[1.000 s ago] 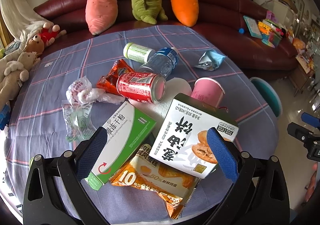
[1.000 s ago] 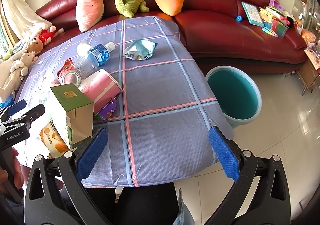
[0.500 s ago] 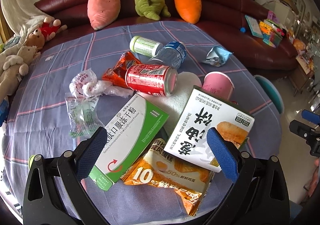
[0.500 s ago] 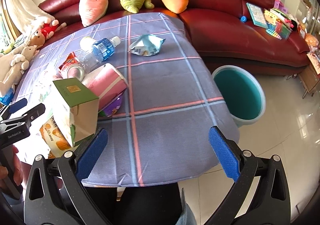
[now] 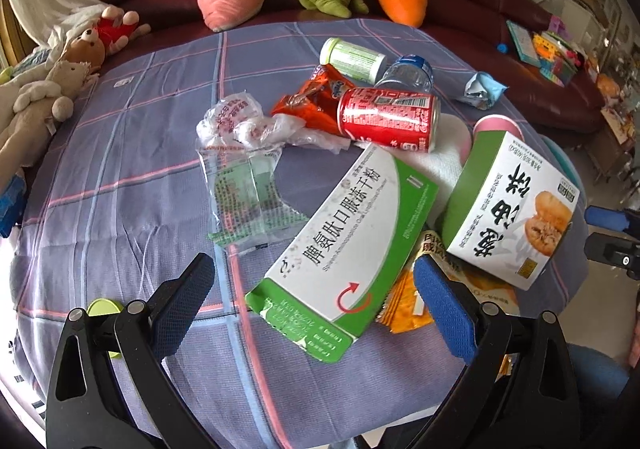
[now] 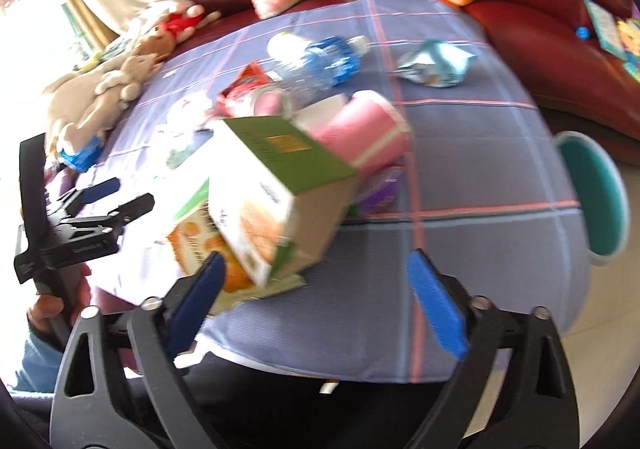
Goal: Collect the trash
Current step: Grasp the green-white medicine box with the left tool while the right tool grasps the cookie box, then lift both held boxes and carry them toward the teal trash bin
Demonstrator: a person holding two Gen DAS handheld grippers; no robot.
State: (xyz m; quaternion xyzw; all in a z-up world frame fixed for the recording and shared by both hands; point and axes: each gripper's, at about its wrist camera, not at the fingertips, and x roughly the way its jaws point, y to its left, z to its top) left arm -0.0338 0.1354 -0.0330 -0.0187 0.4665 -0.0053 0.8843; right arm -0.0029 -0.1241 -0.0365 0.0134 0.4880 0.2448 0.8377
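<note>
The trash lies in one heap on the surface (image 5: 120,177), which is covered with a purple checked cloth, toward its right and near edges. In the left wrist view a flat green and white box (image 5: 352,237) lies in front, close to the near edge, with its lower end between the fingers of the left claw (image 5: 316,289). This claw stands wide open and holds nothing. To the right of this box a taller biscuit box (image 5: 516,209) stands tilted at the right edge, over an orange snack bag (image 5: 404,305). Behind them lie a red can (image 5: 388,121), an orange wrapper (image 5: 312,105), clear plastic bags (image 5: 244,153), a white jar (image 5: 352,57), a water bottle (image 5: 408,73) and a light blue wrapper (image 5: 484,89).

The right wrist view is blurred. It shows the green end of the biscuit box (image 6: 280,185) just ahead of the right claw (image 6: 316,289), whose jaws have just been closing but are still well apart and touch nothing. Only this view shows the pink cup (image 6: 360,133) in full, lying on its side, and the teal bin (image 6: 592,193) on the floor beyond the right edge. The near right corner of the surface is bare cloth. The left part of the surface, seen from the left wrist, is also bare.
</note>
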